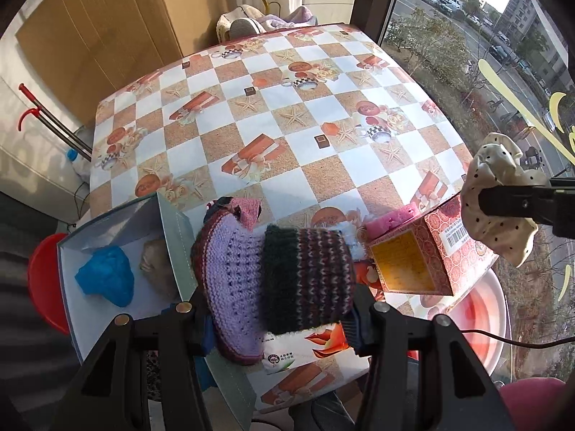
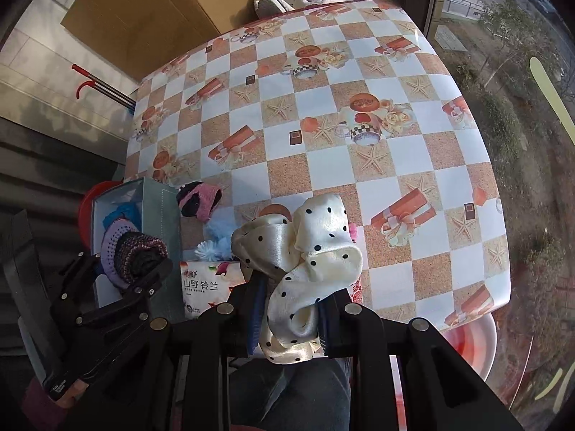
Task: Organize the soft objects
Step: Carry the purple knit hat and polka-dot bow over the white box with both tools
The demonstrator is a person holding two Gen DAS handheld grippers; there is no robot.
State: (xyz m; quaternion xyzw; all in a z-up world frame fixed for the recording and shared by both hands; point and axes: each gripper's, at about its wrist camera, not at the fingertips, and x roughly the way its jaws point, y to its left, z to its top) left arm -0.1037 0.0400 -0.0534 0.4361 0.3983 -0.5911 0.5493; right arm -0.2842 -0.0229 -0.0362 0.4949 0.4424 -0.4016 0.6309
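My left gripper (image 1: 278, 318) is shut on a knitted purple and dark striped piece (image 1: 273, 273), held above the table's near edge beside the open grey box (image 1: 172, 230). The box holds a blue soft item (image 1: 104, 278) and a tan one (image 1: 156, 264). My right gripper (image 2: 291, 319) is shut on a cream polka-dot scrunchie (image 2: 305, 262), also in the left wrist view (image 1: 499, 201). A pink and black knit piece (image 2: 199, 199) and a light blue fluffy item (image 2: 217, 239) lie on the table near the box.
The checkered tablecloth (image 1: 273, 107) covers the table. A patterned pink carton (image 1: 431, 251) with a pink sponge (image 1: 391, 219) stands at the near right. A tissue pack (image 2: 208, 283) lies at the near edge. A red basin (image 1: 45, 280) and a pink one (image 1: 481, 327) sit below.
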